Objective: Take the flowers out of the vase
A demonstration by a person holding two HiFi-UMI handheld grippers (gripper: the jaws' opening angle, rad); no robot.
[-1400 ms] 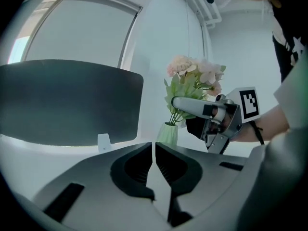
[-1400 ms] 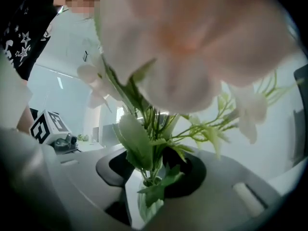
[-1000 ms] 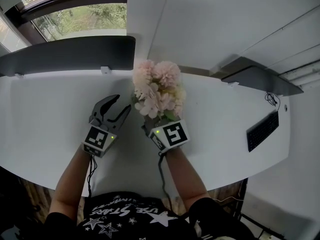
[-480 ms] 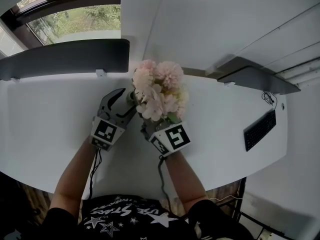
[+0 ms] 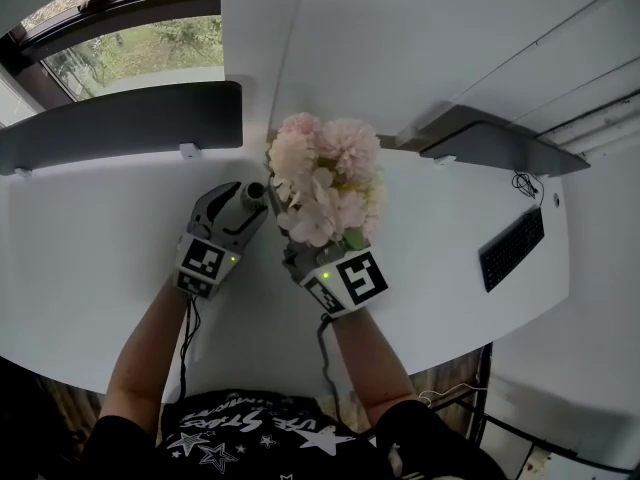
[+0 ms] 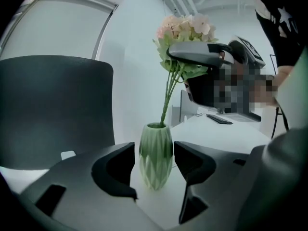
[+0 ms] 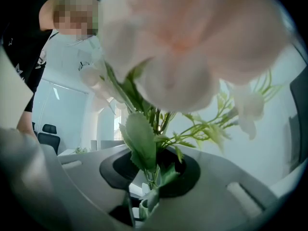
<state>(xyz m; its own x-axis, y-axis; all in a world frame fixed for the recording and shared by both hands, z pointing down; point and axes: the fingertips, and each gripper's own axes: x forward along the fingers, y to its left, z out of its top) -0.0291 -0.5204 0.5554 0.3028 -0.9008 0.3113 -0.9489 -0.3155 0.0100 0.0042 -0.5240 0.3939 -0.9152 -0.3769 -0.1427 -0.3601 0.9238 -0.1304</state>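
I read the vase [image 6: 155, 160] between the left gripper's [image 6: 154, 154] fingers [image 6: 115, 170] as pale green with a faceted diamond pattern. Those jaws have just been opening; pads black, body grey. The right gripper [image 7: 147, 196] has just been closing on the flowers [image 5: 325, 183]: pale pink blooms above its fingers, green stems and toothed leaves between them. Marker cubes [image 5: 350, 280] behind the fingers are black squares on white, each with a green light. Table [image 5: 90, 238] white, panel [image 5: 120, 123] beyond the fingertips dark grey, keyboard [image 5: 510, 248] black.
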